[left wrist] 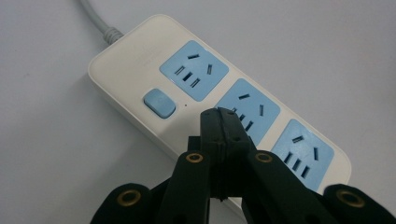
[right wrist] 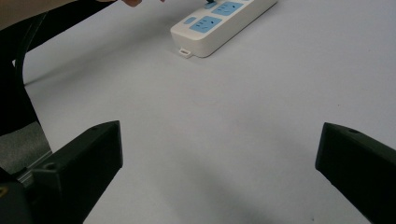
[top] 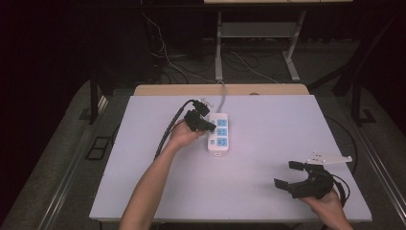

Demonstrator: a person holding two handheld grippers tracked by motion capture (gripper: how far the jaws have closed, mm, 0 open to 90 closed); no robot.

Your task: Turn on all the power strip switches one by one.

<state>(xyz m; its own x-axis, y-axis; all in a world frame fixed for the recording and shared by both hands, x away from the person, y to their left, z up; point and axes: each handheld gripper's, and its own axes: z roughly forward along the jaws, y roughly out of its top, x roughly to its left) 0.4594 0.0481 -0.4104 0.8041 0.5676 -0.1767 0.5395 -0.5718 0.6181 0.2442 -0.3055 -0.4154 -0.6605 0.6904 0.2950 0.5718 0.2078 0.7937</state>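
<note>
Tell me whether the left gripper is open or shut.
Shut. In the left gripper view the left gripper has its two black jaws pressed together with nothing between them, tips over the power strip.

power strip [left wrist: 140, 70]: glossy white plastic | table [top: 268, 191]: matt, smooth, maybe laminate | left tool [left wrist: 222, 116]: matt black plastic

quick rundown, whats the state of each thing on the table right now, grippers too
power strip: flat on the table, all three blue sockets empty
switch: on or off cannot be told
left gripper: jaws shut, empty, tip over the strip
right gripper: jaws wide open, empty, away from the strip
</note>
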